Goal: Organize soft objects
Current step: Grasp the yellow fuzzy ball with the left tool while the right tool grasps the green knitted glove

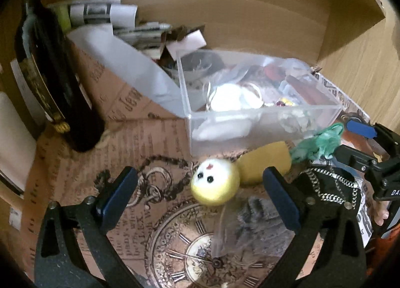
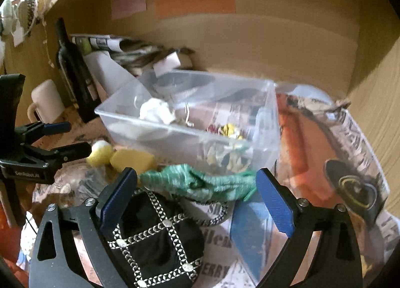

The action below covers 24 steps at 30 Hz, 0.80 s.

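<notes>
blue-padded fingers of the left gripper [image 1: 200, 193] stand wide apart at the bottom of the left view, holding nothing — between them, slightly above centre, lies a round yellow toy [image 1: 215, 181] with a white face and two black eyes, on clock-print paper [image 1: 160, 233]. just right of it a yellow sponge [image 1: 265, 160] lies touching or nearly touching the toy. past the sponge, green cloth [image 1: 317, 145] sits crumpled at centre right, near the front wall of a clear bin [image 1: 262, 123] that fills the middle of the frame with mixed white and coloured bits inside. a dark bottle [image 1: 57, 88] stands at the left edge.

in the right view the right gripper [image 2: 197, 203] is likewise spread open and empty. a black pouch [image 2: 155, 240] with chain trim lies low in the frame by its left finger, the green cloth [image 2: 200, 183] stretches across between the fingertips, and a blue strip [image 2: 250, 233] lies lower right of centre. the bin [image 2: 190, 118] sits just above the cloth — toy [image 2: 100, 153] and sponge [image 2: 132, 159] are to its lower left, with the left gripper [image 2: 72, 140] at the left edge beside them.
</notes>
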{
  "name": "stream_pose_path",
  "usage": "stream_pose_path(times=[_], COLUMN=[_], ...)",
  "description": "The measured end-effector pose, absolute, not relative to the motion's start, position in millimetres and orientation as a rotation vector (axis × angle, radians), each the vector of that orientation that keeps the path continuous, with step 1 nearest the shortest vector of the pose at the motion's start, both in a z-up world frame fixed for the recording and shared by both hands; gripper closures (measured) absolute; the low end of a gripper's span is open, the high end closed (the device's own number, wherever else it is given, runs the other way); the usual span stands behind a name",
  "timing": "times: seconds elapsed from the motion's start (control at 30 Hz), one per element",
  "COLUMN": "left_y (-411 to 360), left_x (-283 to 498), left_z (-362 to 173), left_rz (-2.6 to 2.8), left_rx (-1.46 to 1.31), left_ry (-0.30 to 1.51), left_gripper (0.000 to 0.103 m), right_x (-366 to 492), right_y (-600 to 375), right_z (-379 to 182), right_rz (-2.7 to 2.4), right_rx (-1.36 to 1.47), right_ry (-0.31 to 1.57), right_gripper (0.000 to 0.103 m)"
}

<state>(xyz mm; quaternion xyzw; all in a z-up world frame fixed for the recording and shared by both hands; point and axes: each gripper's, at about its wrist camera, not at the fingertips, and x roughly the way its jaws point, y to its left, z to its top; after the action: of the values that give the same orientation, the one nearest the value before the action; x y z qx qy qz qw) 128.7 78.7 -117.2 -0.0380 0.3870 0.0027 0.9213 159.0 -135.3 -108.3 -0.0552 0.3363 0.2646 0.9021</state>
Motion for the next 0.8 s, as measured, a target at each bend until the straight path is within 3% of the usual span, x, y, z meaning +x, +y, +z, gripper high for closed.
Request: stream_pose_path(times=[0.07,0.13,0.2,0.4,0.53,0.6,0.8], left_y=[80.3,81.3,81.8,82.6,80.6,80.3,79.9], left_x=[130.7,132.7,134.6,136.7,137.9,139.2,127.5], left_z=[-122.3,-127.6,-133.0,-142.3,-143.0,-143.4,-134.7], left_rz=[0.001,-0.013,-0.028,-0.055,-0.067,-0.066,-0.055], left_rx=[-0.099,-0.109,-0.115,-0.134,-0.131,-0.129,-0.119], left_ry=[0.800,0.818,0.837,0.860,0.863,0.862,0.820], left_gripper=[0.004,0.019,0.026,0.044,0.056,0.057,0.059], right_x=[162.4,164.2,166.0,166.6,169.2,169.8,166.5], right_y=[-134.3,-133.8,-132.3,-127.6,-126.8,-126.5,-128.2], right_z=[-112.9,-115.8,-117.2,-118.6,-119.2,-118.8,-114.8], right_rz=[0.551,0.558,0.564,0.562,0.556,0.551,0.534], right_rx=[-0.107,-0.093,-0.095,-0.122,-0.137,-0.140,-0.144], right_ry=[0.721,0.739,0.755,0.752,0.747,0.743,0.712], right_gripper=[0.008,0.017,0.033,0.067,0.080,0.088,0.098])
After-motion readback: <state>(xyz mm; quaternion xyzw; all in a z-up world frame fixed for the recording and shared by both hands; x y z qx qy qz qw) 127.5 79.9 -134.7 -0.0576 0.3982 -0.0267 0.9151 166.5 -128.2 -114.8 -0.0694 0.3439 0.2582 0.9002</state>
